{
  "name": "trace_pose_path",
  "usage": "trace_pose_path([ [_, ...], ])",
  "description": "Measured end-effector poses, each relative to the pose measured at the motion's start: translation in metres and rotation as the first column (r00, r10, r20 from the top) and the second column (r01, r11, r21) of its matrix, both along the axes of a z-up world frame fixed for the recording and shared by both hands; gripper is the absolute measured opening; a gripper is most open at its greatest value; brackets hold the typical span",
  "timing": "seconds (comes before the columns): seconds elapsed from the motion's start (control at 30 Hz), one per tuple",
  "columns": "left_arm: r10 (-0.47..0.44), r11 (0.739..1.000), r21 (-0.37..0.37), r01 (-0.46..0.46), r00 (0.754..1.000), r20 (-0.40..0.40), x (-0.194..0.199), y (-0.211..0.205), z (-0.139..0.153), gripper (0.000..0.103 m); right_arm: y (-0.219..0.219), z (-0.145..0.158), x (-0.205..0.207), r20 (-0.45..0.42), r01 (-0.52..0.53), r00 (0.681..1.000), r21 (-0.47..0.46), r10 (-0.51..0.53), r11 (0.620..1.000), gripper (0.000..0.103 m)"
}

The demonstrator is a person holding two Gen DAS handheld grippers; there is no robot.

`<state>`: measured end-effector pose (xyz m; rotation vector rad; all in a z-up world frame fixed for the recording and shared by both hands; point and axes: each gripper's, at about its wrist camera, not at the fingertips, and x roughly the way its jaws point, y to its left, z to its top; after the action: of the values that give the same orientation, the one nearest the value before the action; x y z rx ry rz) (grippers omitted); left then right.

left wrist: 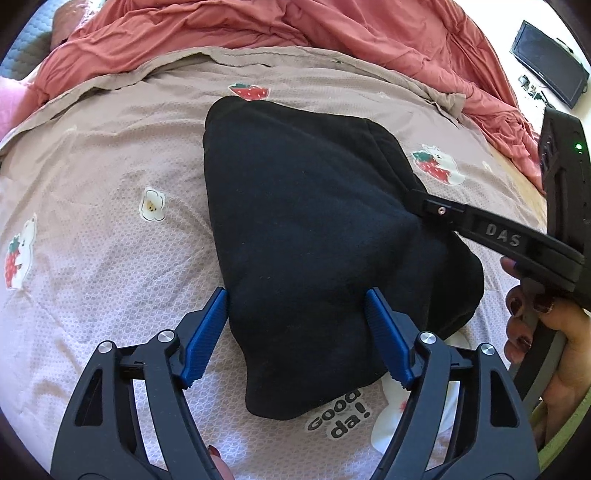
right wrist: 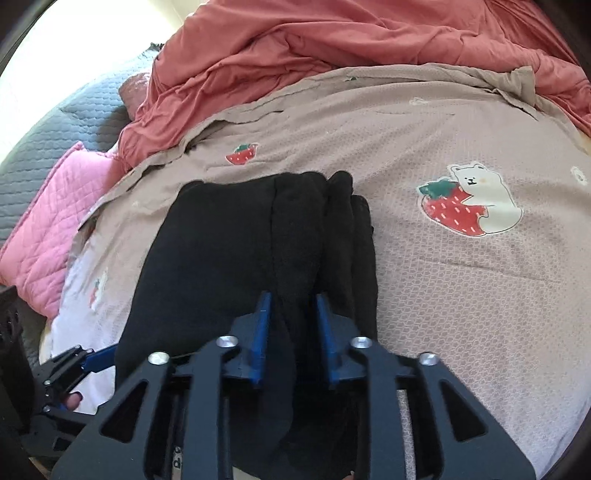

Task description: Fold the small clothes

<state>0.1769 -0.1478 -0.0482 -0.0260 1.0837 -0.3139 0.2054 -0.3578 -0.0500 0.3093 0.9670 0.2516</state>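
Two grippers work one black garment (left wrist: 314, 221), already folded into a compact bundle on the bed.

Left wrist view: left gripper (left wrist: 297, 306) points steeply down at the bundle's near end. Jaws stand wide apart, blue pads either side of the cloth's near lobe; the left pad sits at the cloth's edge, the right pad over the fabric, neither pressing. Nothing gripped. Bundle lies on the strawberry-print sheet (left wrist: 110, 184), long axis running away from the jaws toward the coral duvet (left wrist: 332, 26). Right gripper (left wrist: 417, 205) enters from the right, its tip on the bundle's right edge; a hand (left wrist: 535, 332) with dark-painted nails holds its handle.

Right wrist view: right gripper (right wrist: 291, 314) sits low over the garment (right wrist: 221, 240). Jaws narrowed, a raised ridge of black cloth running between the pads. Whether the pads actually pinch it: cannot tell, dark cloth on dark frame. Stacked folded layers show at the bundle's right side. Left gripper (right wrist: 92, 362) is visible at lower left, at the bundle's near corner.

Judgement: long axis runs away from both jaws; the left jaws straddle the near end, so lifting that end and carrying it forward would halve the bundle.
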Motion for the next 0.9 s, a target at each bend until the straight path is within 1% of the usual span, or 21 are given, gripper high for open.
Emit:
trace_pose_path([
  [0.07, 0.004, 1.000, -0.008, -0.004, 1.000, -0.003, 0.000, 0.002, 0.001, 0.069, -0.004, 0.004, -0.002, 0.003, 0.002, 1.000, 0.021, -0.002, 1.000, 0.031],
  [0.17, 0.003, 1.000, -0.008, -0.003, 1.000, 0.000, -0.002, 0.004, 0.002, 0.069, -0.011, 0.014, -0.012, 0.017, -0.004, 1.000, 0.043, 0.003, 0.999, 0.037],
  [0.27, 0.007, 1.000, -0.016, -0.007, 1.000, 0.010, -0.006, 0.007, 0.007, 0.069, -0.018, 0.023, -0.026, 0.027, -0.021, 0.999, 0.056, 0.020, 0.998, 0.038],
  [0.33, 0.020, 0.999, -0.027, -0.019, 1.000, 0.019, -0.008, 0.012, 0.011, 0.068, -0.022, 0.032, -0.037, 0.038, -0.052, 0.998, 0.083, 0.049, 0.995, 0.040],
  [0.37, 0.026, 0.999, -0.032, -0.025, 0.999, 0.020, -0.009, 0.014, 0.012, 0.069, -0.022, 0.036, -0.044, 0.044, -0.089, 0.995, 0.092, 0.085, 0.992, 0.044],
  [0.43, 0.034, 0.999, -0.038, -0.034, 0.999, 0.014, -0.010, 0.019, 0.013, 0.069, -0.018, 0.044, -0.054, 0.066, -0.133, 0.989, 0.071, 0.129, 0.989, 0.045],
  [0.47, 0.033, 0.999, -0.032, -0.033, 0.999, 0.003, -0.010, 0.020, 0.010, 0.069, -0.013, 0.045, -0.058, 0.067, -0.168, 0.984, 0.045, 0.164, 0.985, 0.045],
  [0.5, 0.034, 0.999, -0.025, -0.034, 0.999, -0.004, -0.010, 0.021, 0.008, 0.069, -0.009, 0.043, -0.059, 0.062, -0.187, 0.981, 0.031, 0.185, 0.982, 0.045],
  [0.57, 0.036, 0.999, -0.020, -0.036, 0.999, -0.017, -0.010, 0.023, 0.003, 0.069, 0.000, 0.034, -0.058, 0.017, -0.209, 0.978, 0.011, 0.209, 0.978, 0.045],
  [0.6, 0.038, 0.999, -0.020, -0.038, 0.999, -0.023, -0.011, 0.023, 0.001, 0.069, 0.005, 0.026, -0.057, -0.025, -0.213, 0.977, -0.017, 0.213, 0.977, 0.036],
  [0.63, 0.040, 0.999, -0.018, -0.041, 0.999, -0.033, -0.012, 0.023, -0.002, 0.069, 0.008, 0.020, -0.056, -0.057, -0.217, 0.975, -0.045, 0.214, 0.975, 0.022],
  [0.67, 0.038, 0.999, -0.022, -0.039, 0.998, -0.042, -0.013, 0.023, -0.004, 0.069, 0.010, 0.015, -0.057, -0.082, -0.227, 0.972, -0.054, 0.222, 0.972, 0.012],
  [0.73, 0.034, 0.999, -0.020, -0.035, 0.999, -0.042, -0.015, 0.022, -0.004, 0.069, 0.010, 0.018, -0.064, -0.081, -0.216, 0.974, -0.058, 0.211, 0.975, 0.012],
  [0.8, 0.023, 1.000, -0.015, -0.024, 0.999, -0.037, -0.017, 0.021, -0.004, 0.069, 0.012, 0.017, -0.069, -0.081, -0.213, 0.975, -0.082, 0.206, 0.974, 0.013],
  [0.9, 0.021, 1.000, -0.020, -0.022, 0.999, -0.044, -0.018, 0.024, -0.006, 0.071, 0.011, 0.000, -0.065, -0.136, -0.185, 0.976, -0.085, 0.173, 0.979, 0.015],
])
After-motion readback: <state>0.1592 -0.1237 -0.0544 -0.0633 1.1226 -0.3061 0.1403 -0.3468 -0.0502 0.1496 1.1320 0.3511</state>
